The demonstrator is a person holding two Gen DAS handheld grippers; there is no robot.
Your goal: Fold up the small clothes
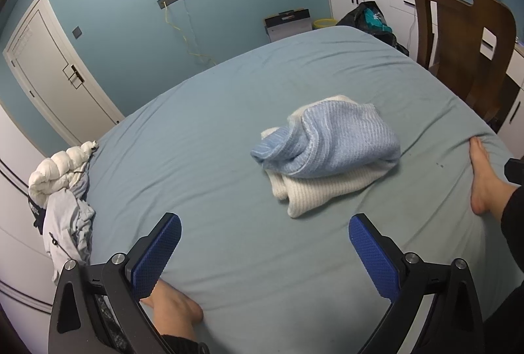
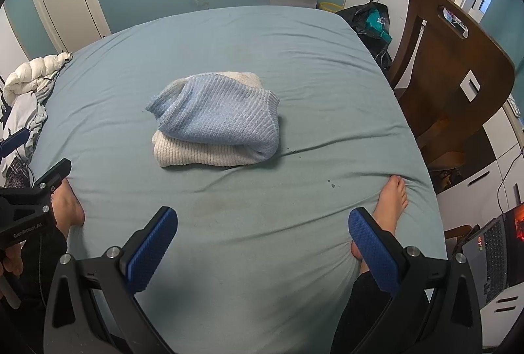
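My left gripper is spread wide, its blue pads holding nothing, above the near part of the bed sheet. My right gripper is likewise spread and empty over the same sheet. Ahead of both, well apart from the fingers, lies the knit sweater, blue and cream, bundled in a loose heap near the middle of the bed. A bare foot rests on the sheet at the right, another foot at the left. Beyond: a pile of clothes at the left bed edge, a wooden chair at the right.
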